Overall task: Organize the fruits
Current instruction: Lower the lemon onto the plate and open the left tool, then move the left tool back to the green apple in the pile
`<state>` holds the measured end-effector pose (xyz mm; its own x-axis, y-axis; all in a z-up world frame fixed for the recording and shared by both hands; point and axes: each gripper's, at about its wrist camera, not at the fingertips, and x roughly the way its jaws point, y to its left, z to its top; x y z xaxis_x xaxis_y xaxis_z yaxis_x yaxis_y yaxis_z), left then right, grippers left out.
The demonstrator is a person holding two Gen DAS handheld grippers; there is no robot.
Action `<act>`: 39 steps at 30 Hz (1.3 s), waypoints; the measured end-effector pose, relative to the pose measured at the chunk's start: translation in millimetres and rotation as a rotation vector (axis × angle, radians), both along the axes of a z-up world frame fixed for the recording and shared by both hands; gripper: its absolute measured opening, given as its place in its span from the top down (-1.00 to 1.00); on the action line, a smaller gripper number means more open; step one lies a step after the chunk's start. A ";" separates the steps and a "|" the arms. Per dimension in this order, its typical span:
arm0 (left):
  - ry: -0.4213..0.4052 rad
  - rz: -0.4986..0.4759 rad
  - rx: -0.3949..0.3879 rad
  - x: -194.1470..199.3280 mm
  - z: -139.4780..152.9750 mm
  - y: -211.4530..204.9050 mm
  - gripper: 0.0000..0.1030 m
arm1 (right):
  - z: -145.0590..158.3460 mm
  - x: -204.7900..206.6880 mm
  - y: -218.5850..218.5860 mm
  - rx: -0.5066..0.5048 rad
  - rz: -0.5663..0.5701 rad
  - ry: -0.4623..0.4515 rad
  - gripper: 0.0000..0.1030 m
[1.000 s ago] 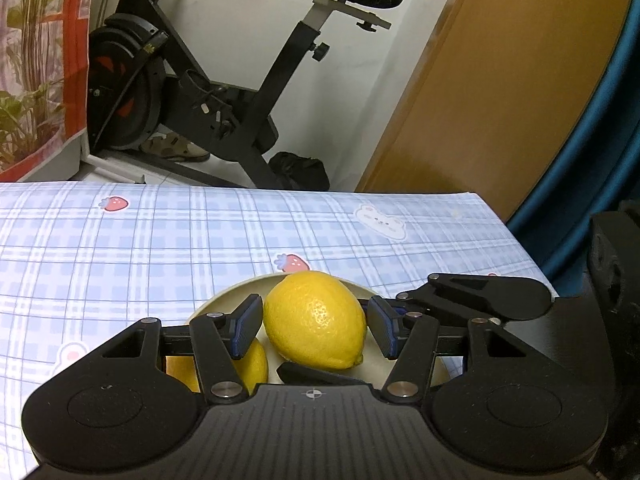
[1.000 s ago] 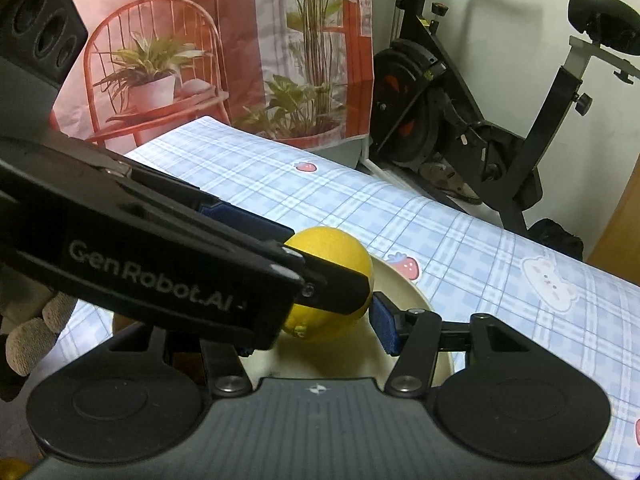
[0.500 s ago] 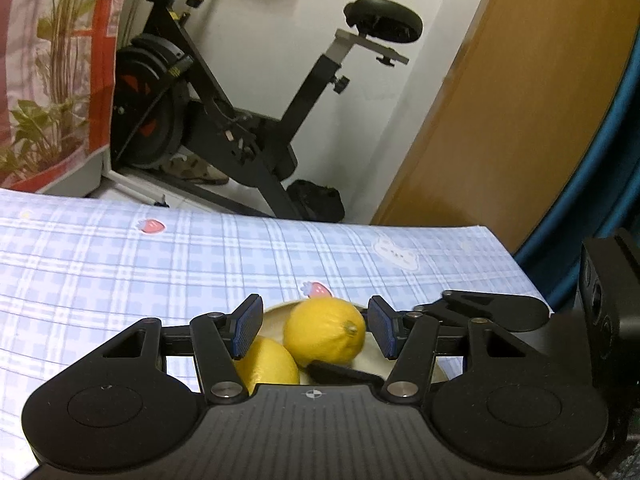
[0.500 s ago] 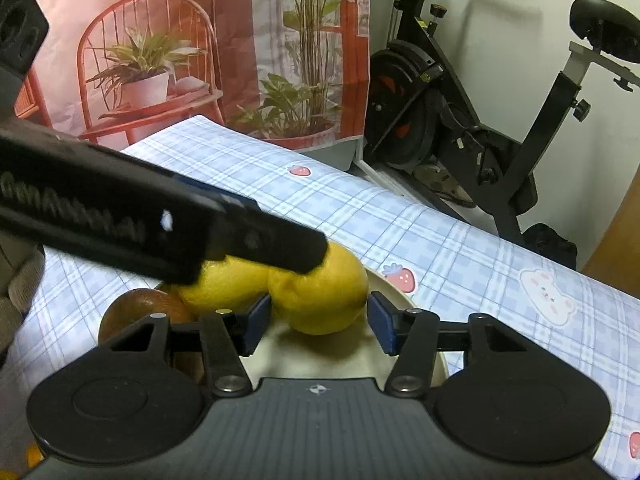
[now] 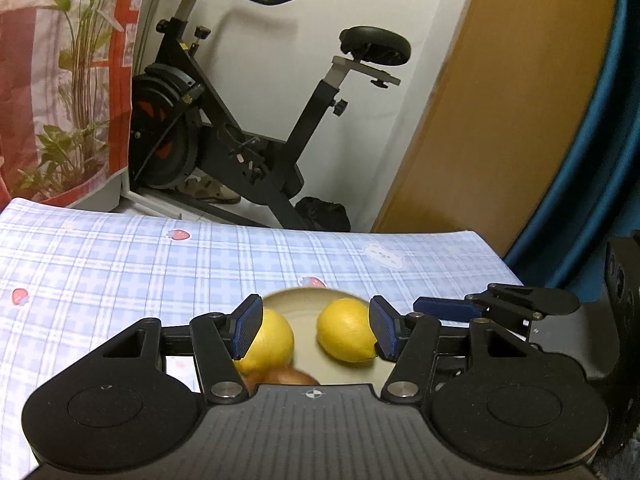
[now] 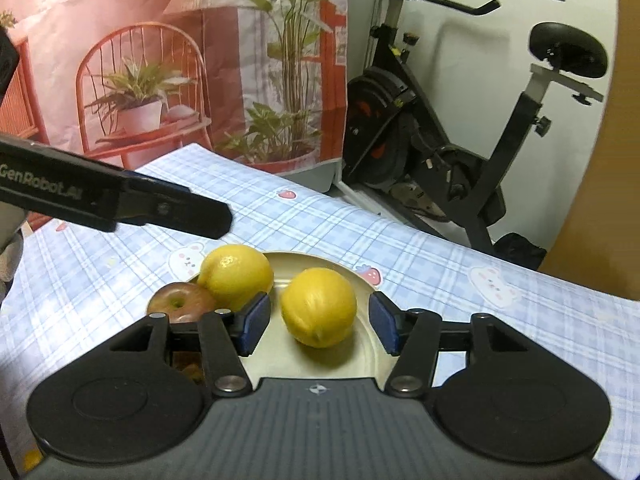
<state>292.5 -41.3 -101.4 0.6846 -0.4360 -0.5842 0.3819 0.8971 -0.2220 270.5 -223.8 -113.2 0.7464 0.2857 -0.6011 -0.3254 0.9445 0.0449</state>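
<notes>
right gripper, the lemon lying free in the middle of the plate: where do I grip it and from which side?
Grip the lemon across its waist, coming straight in from the right gripper side and down. Its nub end points toward the camera, so the rounded flanks face the pads. The plate stays bare to its right; the second lemon and apple crowd the left.
</notes>
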 end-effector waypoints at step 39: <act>0.013 0.132 0.191 -153.7 -27.7 43.9 -0.71 | -25.4 -197.9 35.2 0.210 -0.073 -0.051 -0.12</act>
